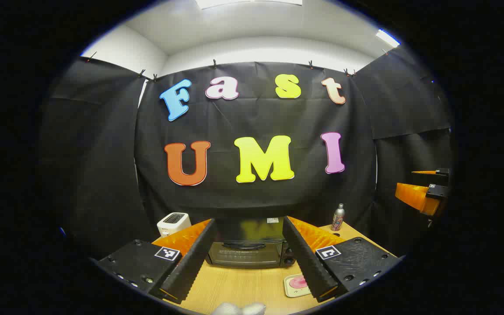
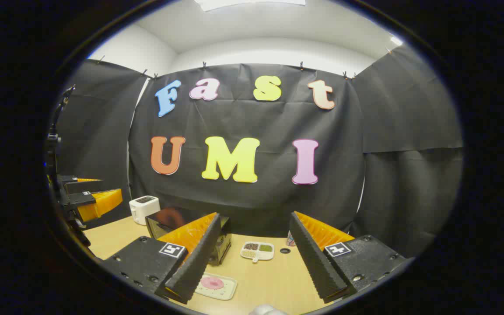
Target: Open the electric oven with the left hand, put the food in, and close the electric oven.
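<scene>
Left gripper (image 1: 250, 258): fingers spread wide, holding nothing.
Right gripper (image 2: 252, 258): wide open too, empty.
Pink food on pale rectangular tray (image 1: 298, 284): near on the wooden table (image 1: 243, 284) — front-right of the oven.
Black electric oven (image 1: 247, 253): door closed, bare table before it.
Beyond: white toaster (image 1: 173, 223) left, metal spray can (image 1: 338, 217) right, divided snack dish (image 2: 257, 250) — clear of the oven.

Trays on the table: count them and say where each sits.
2. A small tray with pink food lies in front of the electric oven; a white divided tray sits farther back, right of the oven. Others may be hidden.
</scene>
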`<state>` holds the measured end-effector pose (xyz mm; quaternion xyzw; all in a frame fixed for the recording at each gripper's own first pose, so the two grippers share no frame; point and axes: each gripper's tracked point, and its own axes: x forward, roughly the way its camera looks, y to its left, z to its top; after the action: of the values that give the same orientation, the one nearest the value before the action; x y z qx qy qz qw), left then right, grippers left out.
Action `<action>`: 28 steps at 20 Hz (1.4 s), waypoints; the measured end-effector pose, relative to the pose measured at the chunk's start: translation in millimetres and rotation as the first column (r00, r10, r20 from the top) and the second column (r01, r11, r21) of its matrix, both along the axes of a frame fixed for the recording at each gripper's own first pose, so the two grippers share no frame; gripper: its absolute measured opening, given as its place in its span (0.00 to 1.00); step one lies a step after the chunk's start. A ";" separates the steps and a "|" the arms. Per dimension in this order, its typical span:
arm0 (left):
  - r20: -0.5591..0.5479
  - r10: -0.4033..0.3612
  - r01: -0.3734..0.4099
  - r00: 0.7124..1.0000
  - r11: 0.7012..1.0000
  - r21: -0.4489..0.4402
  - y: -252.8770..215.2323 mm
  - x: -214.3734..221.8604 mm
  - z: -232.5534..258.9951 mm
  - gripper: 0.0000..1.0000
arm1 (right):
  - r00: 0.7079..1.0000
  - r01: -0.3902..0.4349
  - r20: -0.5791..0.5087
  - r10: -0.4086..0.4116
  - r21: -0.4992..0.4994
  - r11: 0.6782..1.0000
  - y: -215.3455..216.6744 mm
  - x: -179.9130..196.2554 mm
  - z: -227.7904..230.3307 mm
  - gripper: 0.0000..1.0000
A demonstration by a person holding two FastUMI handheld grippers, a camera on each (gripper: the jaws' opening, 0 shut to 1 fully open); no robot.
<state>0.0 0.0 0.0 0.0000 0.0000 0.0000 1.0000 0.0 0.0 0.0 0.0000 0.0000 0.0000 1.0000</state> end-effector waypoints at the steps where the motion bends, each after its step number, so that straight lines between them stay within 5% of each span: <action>1: -0.001 0.001 -0.001 1.000 1.000 0.001 0.1 0.5 0.5 0.97 | 1.000 -0.002 -0.003 0.002 0.001 1.000 0.5 1.4 -0.8 0.96; 21: -0.011 0.024 -0.024 1.000 1.000 -0.008 8.6 25.9 -17.5 0.97 | 1.000 0.022 -0.003 -0.022 0.003 1.000 -14.2 4.3 5.3 0.96; 28: -0.023 -0.055 0.055 0.998 0.998 -0.007 -5.3 85.7 -54.8 0.97 | 0.998 0.053 -0.032 -0.053 -0.002 0.999 -23.9 -1.4 3.1 0.96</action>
<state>85.7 -5.3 -54.8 -0.0033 0.0115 -0.0276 0.9995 -1.4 -23.9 3.1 -0.0004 0.0159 -0.0264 0.9995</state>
